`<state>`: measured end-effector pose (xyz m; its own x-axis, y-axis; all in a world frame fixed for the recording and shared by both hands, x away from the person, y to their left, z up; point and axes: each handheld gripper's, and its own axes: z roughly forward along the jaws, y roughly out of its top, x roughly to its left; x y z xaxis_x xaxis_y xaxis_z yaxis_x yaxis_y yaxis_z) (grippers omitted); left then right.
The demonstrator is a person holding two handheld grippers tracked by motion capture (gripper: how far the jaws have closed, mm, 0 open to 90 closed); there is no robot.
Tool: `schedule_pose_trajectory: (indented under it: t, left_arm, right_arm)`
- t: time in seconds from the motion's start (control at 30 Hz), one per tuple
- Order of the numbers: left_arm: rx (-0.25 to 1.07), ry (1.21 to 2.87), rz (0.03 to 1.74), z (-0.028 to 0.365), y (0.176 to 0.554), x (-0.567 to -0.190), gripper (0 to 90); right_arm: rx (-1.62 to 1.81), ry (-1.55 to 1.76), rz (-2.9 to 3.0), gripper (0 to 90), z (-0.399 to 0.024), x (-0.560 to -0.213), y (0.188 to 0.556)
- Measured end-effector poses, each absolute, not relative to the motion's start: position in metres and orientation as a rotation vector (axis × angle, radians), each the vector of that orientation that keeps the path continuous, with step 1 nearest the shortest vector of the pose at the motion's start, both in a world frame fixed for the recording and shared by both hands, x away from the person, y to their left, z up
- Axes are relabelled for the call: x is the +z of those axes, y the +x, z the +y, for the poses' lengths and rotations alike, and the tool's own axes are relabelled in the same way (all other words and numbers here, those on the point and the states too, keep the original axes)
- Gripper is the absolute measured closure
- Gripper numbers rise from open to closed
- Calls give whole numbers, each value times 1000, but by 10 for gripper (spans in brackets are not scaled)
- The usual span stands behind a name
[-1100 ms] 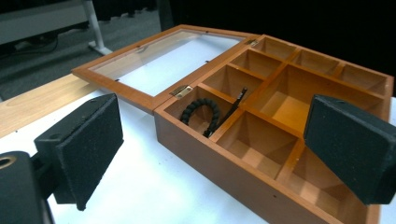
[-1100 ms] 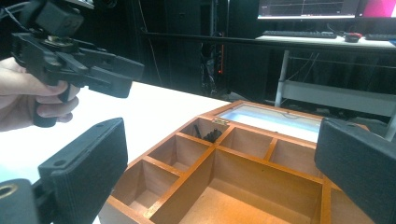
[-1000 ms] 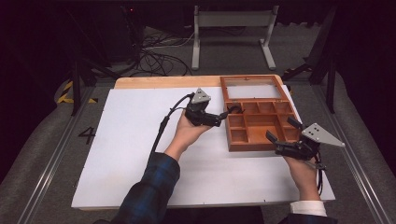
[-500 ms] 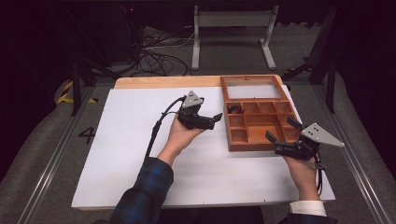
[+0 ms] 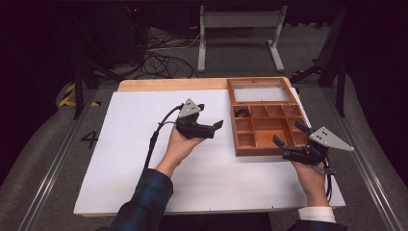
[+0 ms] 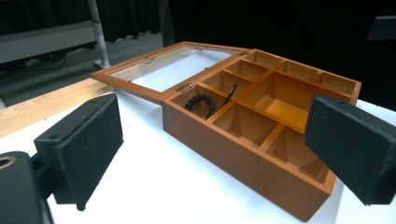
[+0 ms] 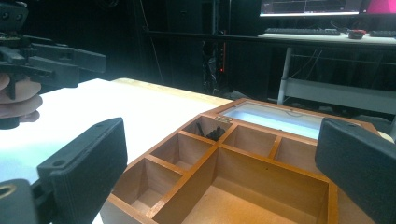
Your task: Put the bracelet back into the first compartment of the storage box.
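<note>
The left gripper (image 5: 214,129) has been drawn back leftward from the wooden box (image 5: 269,143), jaws spread. The right gripper (image 5: 287,135), spread too, is held at the box's near right corner. White sheet (image 5: 134,159) covers the table; cables (image 5: 159,57) are tangled on the dark floor beyond.

A dark number 4 (image 5: 90,140) is marked on the grey floor, just left of the white table (image 5: 130,159). It is the one thing that can be read. The screen far behind the wooden box (image 7: 243,168) in the right gripper view is too blurry to read.
</note>
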<state>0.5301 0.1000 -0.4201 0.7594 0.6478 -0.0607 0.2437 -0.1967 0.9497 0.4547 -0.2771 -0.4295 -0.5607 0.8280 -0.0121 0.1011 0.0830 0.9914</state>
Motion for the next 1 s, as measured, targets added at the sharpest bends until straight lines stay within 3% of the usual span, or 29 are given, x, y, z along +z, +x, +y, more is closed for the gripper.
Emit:
schedule_pose_trajectory:
  t: [1.0]
  left_arm:
    - [516,1719,701,151,497,-420,50]
  right_arm:
    - [1555,921,1766,5,-273,-436,459]
